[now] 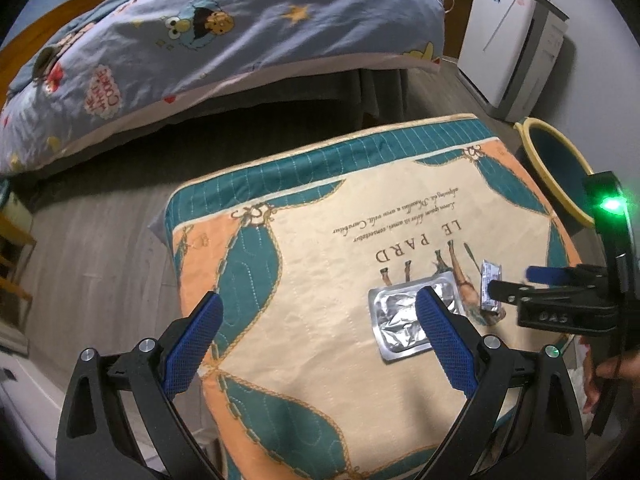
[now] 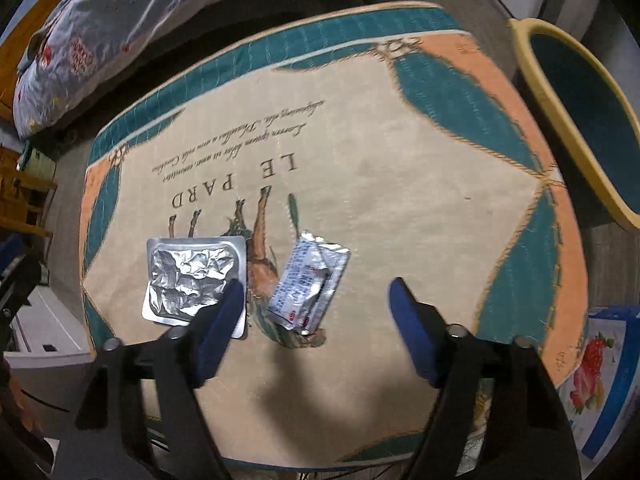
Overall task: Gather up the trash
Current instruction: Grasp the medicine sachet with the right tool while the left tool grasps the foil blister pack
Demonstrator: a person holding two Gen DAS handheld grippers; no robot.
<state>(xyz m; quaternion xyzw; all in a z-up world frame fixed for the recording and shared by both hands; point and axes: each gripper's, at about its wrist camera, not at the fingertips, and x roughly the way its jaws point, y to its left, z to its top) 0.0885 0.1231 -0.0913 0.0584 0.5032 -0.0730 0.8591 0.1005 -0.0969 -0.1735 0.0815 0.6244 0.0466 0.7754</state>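
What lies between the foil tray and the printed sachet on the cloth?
Only the printed cloth, with its animal figure; foil tray and sachet lie apart, right wrist view.

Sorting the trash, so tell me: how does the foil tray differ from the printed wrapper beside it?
The foil tray is plain silver; the wrapper carries blue and red print. The tray is a wider, squarish piece with a flat rim and crinkled middle; the wrapper is a narrower, folded strip. The tray lies square to the mat's picture; the wrapper lies askew. Both are shiny, crumpled and lie loose on the mat.

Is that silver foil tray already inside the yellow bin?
No, the foil tray lies flat on the patterned cloth, beside a crumpled wrapper, well apart from the bin.
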